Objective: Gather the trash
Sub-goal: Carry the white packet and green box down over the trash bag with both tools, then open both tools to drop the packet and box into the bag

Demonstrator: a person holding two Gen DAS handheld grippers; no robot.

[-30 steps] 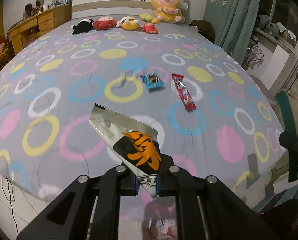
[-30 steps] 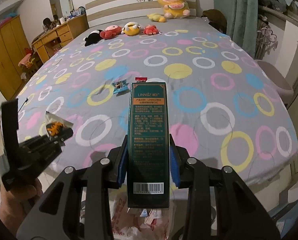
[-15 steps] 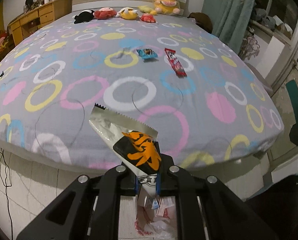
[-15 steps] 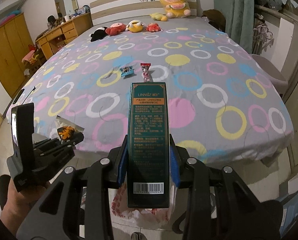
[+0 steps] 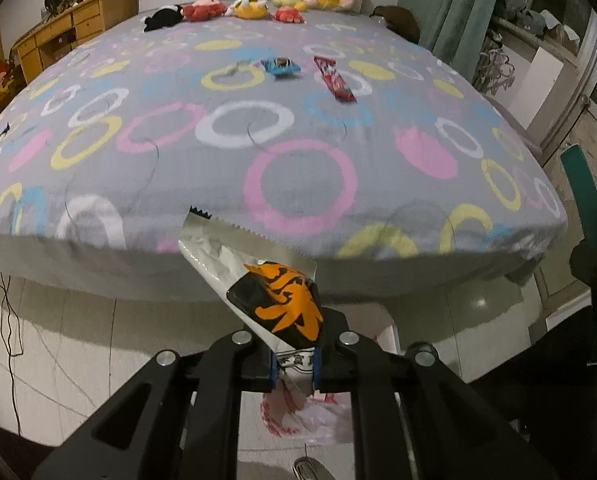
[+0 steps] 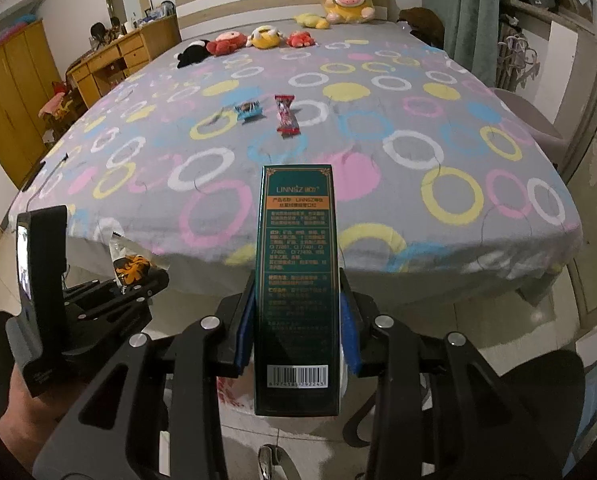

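My left gripper [image 5: 294, 364] is shut on a silver snack wrapper [image 5: 258, 276] with a black and orange print, held off the foot of the bed above the floor. The right wrist view shows the same left gripper [image 6: 138, 280] at lower left, with the wrapper [image 6: 132, 266] in it. My right gripper [image 6: 298, 320] is shut on a tall dark green carton [image 6: 298, 288] with a barcode. A white and red plastic bag [image 5: 298, 416] lies on the floor below both grippers; the bag [image 6: 234, 392] shows behind the carton. A blue wrapper [image 5: 281, 65] and a red wrapper [image 5: 335, 80] lie on the bed.
The bed [image 5: 138, 208] with its ringed grey sheet fills the view, with plush toys [image 5: 218, 8] along the headboard. Wooden drawers [image 6: 118, 60] and a wardrobe [image 6: 14, 96] stand to the left, a green curtain [image 5: 450, 12] to the right. A black cable [image 5: 10, 320] trails over the tiled floor.
Both grippers have drawn back from the bed and sunk toward the floor; the bed's foot edge and the plastic bag below have come into view. Both grips are unchanged.
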